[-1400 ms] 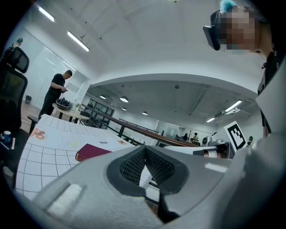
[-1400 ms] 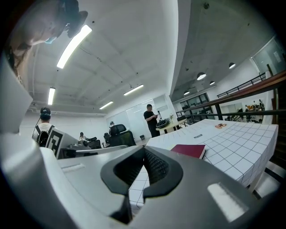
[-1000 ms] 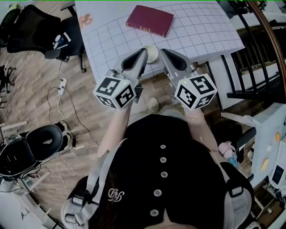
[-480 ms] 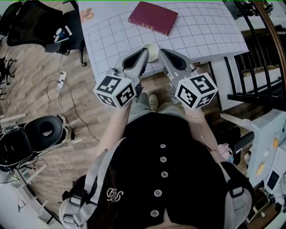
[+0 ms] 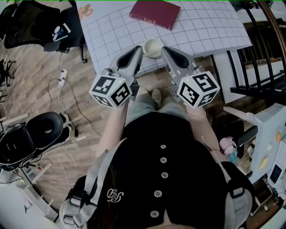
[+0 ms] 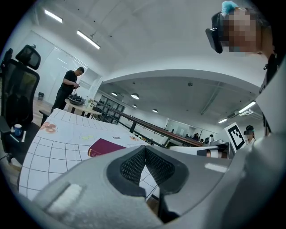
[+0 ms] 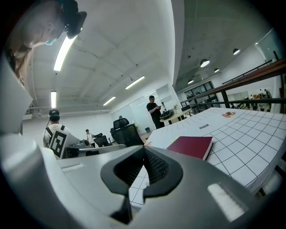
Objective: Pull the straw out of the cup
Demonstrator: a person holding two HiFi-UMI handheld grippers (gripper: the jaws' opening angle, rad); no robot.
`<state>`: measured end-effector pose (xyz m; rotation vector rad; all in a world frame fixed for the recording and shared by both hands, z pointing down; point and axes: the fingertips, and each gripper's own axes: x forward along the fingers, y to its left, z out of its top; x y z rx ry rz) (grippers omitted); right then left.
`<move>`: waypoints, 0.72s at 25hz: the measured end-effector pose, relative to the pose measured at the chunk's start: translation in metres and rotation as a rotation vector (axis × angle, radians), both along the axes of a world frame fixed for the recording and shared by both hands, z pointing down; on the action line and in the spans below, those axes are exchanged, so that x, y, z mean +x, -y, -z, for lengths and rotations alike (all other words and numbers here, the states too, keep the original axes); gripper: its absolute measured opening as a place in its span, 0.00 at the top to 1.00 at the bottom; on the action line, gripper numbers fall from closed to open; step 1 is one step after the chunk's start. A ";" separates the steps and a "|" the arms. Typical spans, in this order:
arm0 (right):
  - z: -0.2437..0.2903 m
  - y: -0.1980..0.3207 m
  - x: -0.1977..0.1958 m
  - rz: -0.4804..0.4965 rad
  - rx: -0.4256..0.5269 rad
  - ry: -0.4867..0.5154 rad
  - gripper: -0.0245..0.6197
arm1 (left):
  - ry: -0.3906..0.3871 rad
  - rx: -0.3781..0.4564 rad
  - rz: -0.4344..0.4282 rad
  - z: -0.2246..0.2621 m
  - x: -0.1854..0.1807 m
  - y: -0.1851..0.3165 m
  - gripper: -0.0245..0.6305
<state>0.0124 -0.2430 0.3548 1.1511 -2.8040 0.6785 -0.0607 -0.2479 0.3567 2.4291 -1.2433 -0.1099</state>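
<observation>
1. Left claw (image 5: pixel 136 51): in the left gripper view (image 6: pixel 145 150) I read the two ribbed pads meeting at their tips with nothing between them. The claw is closed and empty.

2. Right claw (image 5: pixel 166 49): in the right gripper view (image 7: pixel 144 149) the tips also meet, and nothing is clamped. Closed and empty.

3. Pale round cup (image 5: pixel 153 47): it stands on the white grid-marked desk (image 5: pixel 205 31), close to the desk's near edge. In the head view it is at 12 o'clock from my body and sits between the two claw tips, with the left claw at its 9 o'clock and the right claw at its 3 o'clock. Both tips are just beside the rim; I cannot tell whether either touches it. Neither gripper view shows the cup.

4. Straw: too small to make out in the cup from the head view.

5. Dark red hardcover book (image 5: pixel 155 13): it lies flat on the desk at 12 o'clock beyond the cup, well apart from it. It appears in both gripper views (image 6: pixel 107 146) (image 7: pixel 190 146).

6. Black office chair (image 5: pixel 31 22): on the floor at 10 o'clock, off the desk's left edge.
</observation>
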 end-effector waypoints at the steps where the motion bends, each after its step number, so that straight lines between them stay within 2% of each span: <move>1: 0.000 -0.001 -0.002 -0.003 -0.004 -0.003 0.96 | 0.002 -0.005 -0.002 -0.001 -0.002 0.000 0.96; 7: -0.005 -0.003 -0.006 -0.032 -0.034 -0.017 0.96 | 0.004 -0.049 -0.017 -0.015 -0.011 -0.002 0.96; 18: -0.030 -0.007 -0.003 -0.071 -0.103 -0.028 0.96 | -0.003 -0.127 -0.056 -0.047 -0.003 -0.008 0.96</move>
